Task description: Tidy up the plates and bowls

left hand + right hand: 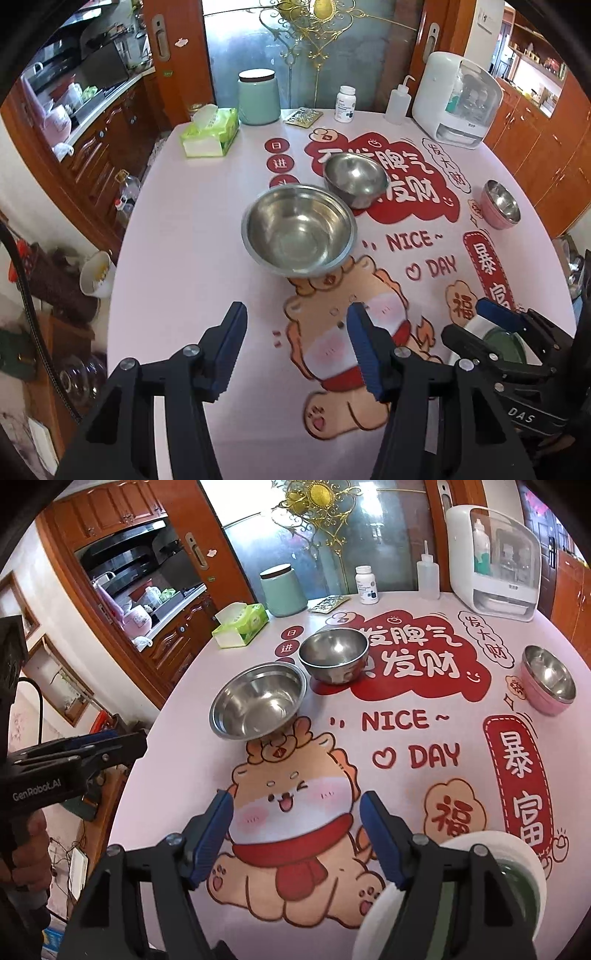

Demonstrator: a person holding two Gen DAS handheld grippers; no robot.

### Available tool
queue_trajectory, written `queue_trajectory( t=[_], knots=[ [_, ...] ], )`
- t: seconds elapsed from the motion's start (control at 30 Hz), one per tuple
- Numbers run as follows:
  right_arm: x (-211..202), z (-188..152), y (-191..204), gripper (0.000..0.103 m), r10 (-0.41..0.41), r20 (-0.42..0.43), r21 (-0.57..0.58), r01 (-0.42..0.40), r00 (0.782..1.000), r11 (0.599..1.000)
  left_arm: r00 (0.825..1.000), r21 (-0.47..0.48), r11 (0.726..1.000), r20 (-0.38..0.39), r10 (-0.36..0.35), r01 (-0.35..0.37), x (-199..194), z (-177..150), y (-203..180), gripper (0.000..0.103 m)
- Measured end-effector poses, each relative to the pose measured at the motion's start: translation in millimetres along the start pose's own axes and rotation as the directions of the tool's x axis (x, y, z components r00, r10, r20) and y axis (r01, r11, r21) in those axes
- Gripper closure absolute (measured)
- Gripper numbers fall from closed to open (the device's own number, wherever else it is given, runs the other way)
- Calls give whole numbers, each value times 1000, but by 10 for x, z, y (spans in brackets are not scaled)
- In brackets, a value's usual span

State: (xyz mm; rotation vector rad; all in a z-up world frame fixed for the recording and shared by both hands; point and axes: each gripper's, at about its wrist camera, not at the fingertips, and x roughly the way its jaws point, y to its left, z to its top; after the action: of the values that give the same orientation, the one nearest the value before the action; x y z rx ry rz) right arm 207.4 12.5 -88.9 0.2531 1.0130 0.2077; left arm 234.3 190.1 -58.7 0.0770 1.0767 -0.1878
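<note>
Three bowls stand on the printed pink tablecloth. A large steel bowl (299,230) (258,701) is nearest, a smaller steel bowl (354,179) (334,653) sits just behind it, and a pink bowl with a steel lining (500,205) (548,679) stands far right. A white plate with a green centre (517,853) (506,343) lies at the near right, partly hidden by my right gripper's finger. My left gripper (296,310) (136,742) hangs open short of the large bowl, nothing between its pads. My right gripper (295,797) (484,325) is open over the cartoon print, empty.
Along the table's back edge are a tissue box (210,131), a green canister (258,98), a blister pack (303,117), a pill bottle (346,104), a squeeze bottle (399,101) and a white appliance (456,99). The table's rounded edge drops off at left, where a hand (29,834) holds the left gripper.
</note>
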Motion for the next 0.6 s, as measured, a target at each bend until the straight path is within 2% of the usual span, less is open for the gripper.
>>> queue_trajectory(
  t=[0.3, 0.6],
  knots=[
    [258, 287, 139, 28, 17, -21, 11, -16, 1000, 1000, 998, -15, 1000, 57, 12, -11, 107, 449, 276, 48],
    [495, 573, 196, 28, 11, -7, 2, -11, 1000, 1000, 998, -36, 999, 63, -16, 19, 375, 736, 486, 48]
  ],
)
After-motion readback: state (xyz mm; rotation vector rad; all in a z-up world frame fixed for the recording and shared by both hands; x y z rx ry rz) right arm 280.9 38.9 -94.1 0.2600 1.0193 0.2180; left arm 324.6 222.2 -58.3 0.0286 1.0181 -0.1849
